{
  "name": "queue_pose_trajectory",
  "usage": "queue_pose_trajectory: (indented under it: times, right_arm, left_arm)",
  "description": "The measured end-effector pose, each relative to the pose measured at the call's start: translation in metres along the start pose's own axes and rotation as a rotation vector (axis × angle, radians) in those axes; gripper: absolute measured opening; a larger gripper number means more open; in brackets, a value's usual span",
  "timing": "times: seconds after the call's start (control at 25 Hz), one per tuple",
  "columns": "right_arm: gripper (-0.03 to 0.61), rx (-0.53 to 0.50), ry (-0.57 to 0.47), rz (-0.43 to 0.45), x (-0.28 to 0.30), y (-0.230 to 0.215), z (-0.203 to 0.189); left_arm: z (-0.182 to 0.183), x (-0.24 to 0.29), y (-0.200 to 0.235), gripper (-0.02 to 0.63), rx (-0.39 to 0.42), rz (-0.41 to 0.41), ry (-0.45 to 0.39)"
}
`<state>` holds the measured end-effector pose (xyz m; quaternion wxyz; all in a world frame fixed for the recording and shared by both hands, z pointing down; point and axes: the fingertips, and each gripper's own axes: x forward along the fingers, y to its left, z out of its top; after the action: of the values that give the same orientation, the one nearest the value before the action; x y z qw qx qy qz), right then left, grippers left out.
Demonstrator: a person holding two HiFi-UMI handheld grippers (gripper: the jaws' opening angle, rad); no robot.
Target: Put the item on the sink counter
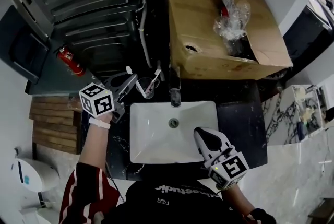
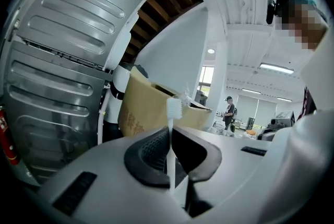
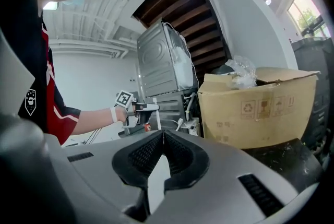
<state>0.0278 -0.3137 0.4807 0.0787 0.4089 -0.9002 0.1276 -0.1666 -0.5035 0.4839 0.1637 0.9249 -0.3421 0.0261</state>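
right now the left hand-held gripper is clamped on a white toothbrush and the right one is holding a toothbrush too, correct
No. The left hand-held gripper is shut on the white toothbrush, but the right hand-held gripper holds nothing: the right gripper view shows its jaws together and empty.

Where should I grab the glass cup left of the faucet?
Probably the side walls of the glass cup, coming from the basin side: it stands upright, with the left gripper, clamping a toothbrush, close on its left and the faucet on its right.
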Motion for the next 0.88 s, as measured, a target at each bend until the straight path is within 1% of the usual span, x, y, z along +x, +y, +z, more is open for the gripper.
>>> queue_pose_trajectory:
  times: [0.12, 0.2, 0.44, 0.64, 0.72, 0.88]
  right_arm:
    - [0.038, 0.004, 0.015, -0.012, 0.003, -0.001, -0.005]
    - [0.038, 0.009, 0.025, -0.018, 0.005, -0.001, -0.008]
    - [0.038, 0.005, 0.051, -0.010, 0.011, 0.006, -0.014]
    - [0.038, 0.014, 0.076, -0.012, 0.010, 0.009, -0.022]
    - [0.038, 0.015, 0.082, -0.015, 0.008, 0.009, -0.025]
    - [0.038, 0.020, 0.091, -0.018, 0.003, 0.010, -0.028]
  left_arm:
    - [0.001, 0.011, 0.018, 0.026, -0.027, -0.005, 0.001]
    - [-0.003, 0.019, 0.026, 0.026, -0.040, -0.016, 0.019]
    - [-0.037, 0.040, 0.044, 0.026, -0.090, -0.030, 0.098]
    - [-0.070, 0.049, 0.059, 0.026, -0.126, -0.007, 0.148]
    - [-0.079, 0.051, 0.064, 0.026, -0.134, 0.011, 0.151]
    - [-0.090, 0.053, 0.073, 0.028, -0.119, 0.070, 0.147]
